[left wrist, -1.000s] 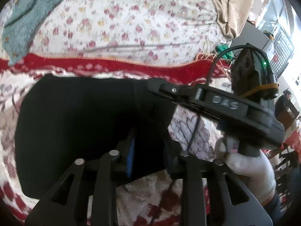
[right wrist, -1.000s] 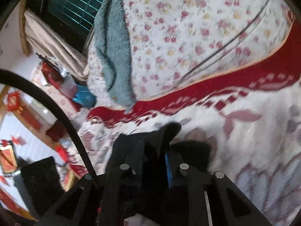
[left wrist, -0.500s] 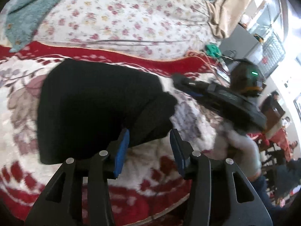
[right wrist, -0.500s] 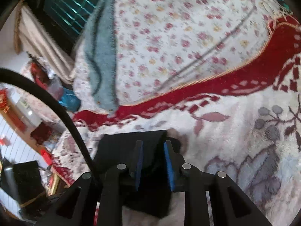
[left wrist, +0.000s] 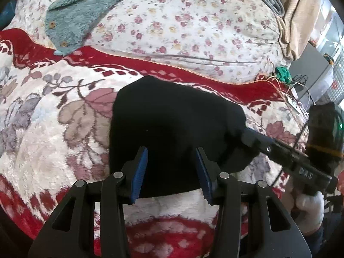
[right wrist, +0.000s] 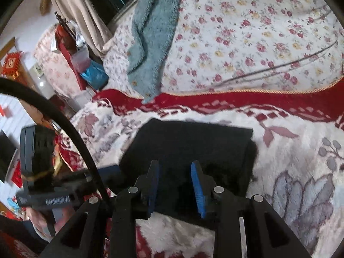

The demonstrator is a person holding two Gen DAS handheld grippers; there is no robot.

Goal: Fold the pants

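Note:
The black pants (left wrist: 172, 129) lie folded into a compact rectangle on the red and white floral blanket (left wrist: 53, 133). They also show in the right wrist view (right wrist: 193, 146). My left gripper (left wrist: 171, 169) is open and empty, just above the near edge of the pants. My right gripper (right wrist: 175, 185) is open and empty over the near edge of the pants. In the left wrist view the right gripper body reaches in from the right, its tip at the pants' right edge.
A flowered quilt (left wrist: 182, 25) lies bunched behind the blanket, with a teal fleece garment (left wrist: 81, 10) on it. Cables and a green object (left wrist: 283, 74) lie at the right. Furniture and red decorations (right wrist: 13, 64) stand at the left in the right wrist view.
Both grippers have let go of the pants and opened. Both have drawn back, leaving the pants folded flat on the blanket.

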